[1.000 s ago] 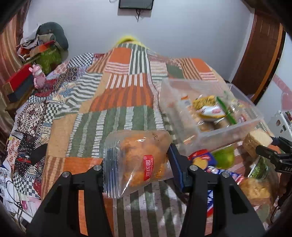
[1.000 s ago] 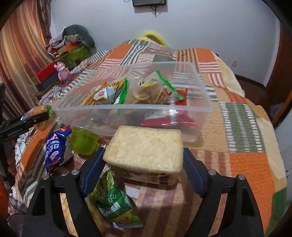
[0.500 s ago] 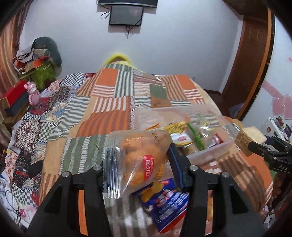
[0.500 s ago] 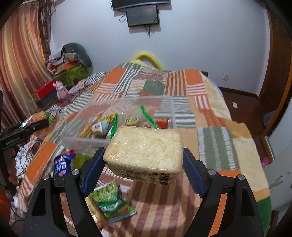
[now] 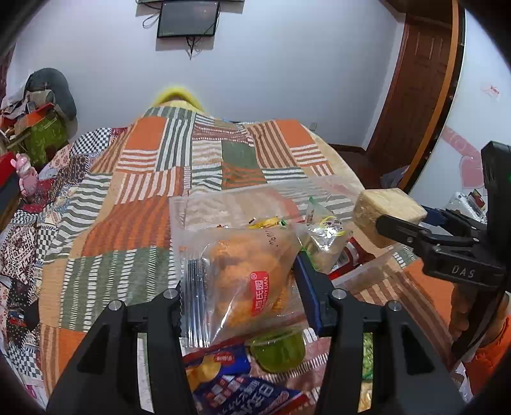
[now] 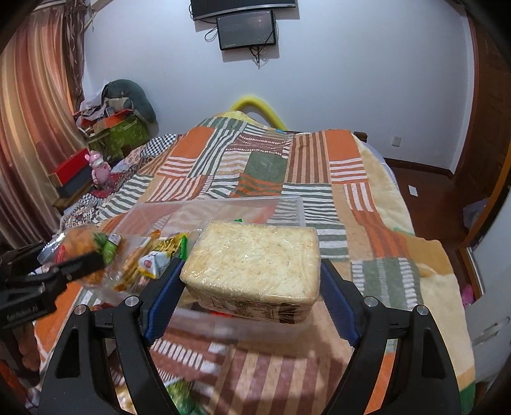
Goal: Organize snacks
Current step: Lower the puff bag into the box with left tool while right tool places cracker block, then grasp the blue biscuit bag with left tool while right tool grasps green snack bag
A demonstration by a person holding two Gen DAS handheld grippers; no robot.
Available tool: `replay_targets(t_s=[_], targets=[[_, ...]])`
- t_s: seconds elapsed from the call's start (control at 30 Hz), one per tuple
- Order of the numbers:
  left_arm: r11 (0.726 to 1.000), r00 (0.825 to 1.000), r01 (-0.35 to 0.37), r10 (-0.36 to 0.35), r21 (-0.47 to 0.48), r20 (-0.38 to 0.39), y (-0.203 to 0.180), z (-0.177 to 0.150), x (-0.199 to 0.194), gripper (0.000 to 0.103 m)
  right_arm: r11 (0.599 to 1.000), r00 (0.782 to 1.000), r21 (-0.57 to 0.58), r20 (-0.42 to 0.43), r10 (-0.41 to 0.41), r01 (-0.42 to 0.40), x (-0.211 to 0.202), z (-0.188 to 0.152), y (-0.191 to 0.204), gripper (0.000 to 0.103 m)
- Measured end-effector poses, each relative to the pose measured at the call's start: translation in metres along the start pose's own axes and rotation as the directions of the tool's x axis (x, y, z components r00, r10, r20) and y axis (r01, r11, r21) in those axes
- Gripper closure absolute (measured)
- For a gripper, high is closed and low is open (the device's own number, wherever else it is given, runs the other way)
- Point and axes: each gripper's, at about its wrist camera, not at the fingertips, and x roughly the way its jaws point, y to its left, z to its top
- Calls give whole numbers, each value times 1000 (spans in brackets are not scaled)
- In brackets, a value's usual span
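Change: both grippers have risen and come forward since a second ago, so each held snack now hangs over the clear tub rather than short of it; the loose packets on the blanket have slid under the left gripper's view.
Left gripper: clenched on the orange snack bag, which sits squarely between its two fingers, the sealed edge against the left finger and the bulging side against the blue pad of the right finger.
Below the left gripper: a blue crisp packet and a green jelly cup lie on the patchwork blanket, just beside each other.
Right gripper: grasping the wrapped noodle block by its two short sides, flat face up, held level above the tub's near wall.
Clear tub: rests on the blanket directly beyond both grippers; several packets lie inside it, among them a yellow-and-white packet.
Between grippers: in the right wrist view the left gripper and its bag show at the left edge, near the tub's left end, apart from the noodle block.
Far: a pink toy beside the bed, and a dark screen on the wall.
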Motion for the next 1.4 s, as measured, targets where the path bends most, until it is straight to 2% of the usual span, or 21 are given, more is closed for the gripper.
replay_targets(t_s=[0.27, 0.47, 0.6, 0.67, 0.73, 0.8, 1.07, 1.13, 1.4], targets=[[1000, 999, -9, 8, -28, -35, 5, -1, 30, 57, 999, 1000, -39, -20, -13, 12, 19, -3, 6, 23], [1000, 999, -19, 18, -13, -50, 5, -6, 37, 56, 999, 997, -53, -73, -7, 3, 28, -9, 3, 24], [998, 997, -55, 56, 26, -51, 0, -11, 34, 54, 995, 996, -104, -86, -19, 10, 23, -13, 11, 22], [997, 996, -61, 64, 44, -62, -2, -15, 30, 52, 995, 996, -97, -86, -10, 2, 17, -13, 11, 23], [998, 996, -56, 58, 37, -62, -1, -18, 24, 44, 996, 997, -89, -80, -7, -1, 10, -13, 9, 24], [999, 997, -49, 50, 22, -54, 1, -19, 15, 42, 996, 997, -85, -78, -2, -4, 6, -13, 7, 23], [999, 999, -50, 50, -1, -15, 13, -28, -36, 29, 997, 998, -71, -52, 31, -35, -23, -20, 14, 20], [998, 998, -56, 56, -2, -22, 14, -34, -42, 23, 996, 998, -83, -52, 37, -41, -29, -25, 18, 20], [998, 994, -52, 54, 19, -90, 9, -74, -50, 14, 990, 993, -127, -112, 45, -59, -32, -55, 27, 20]])
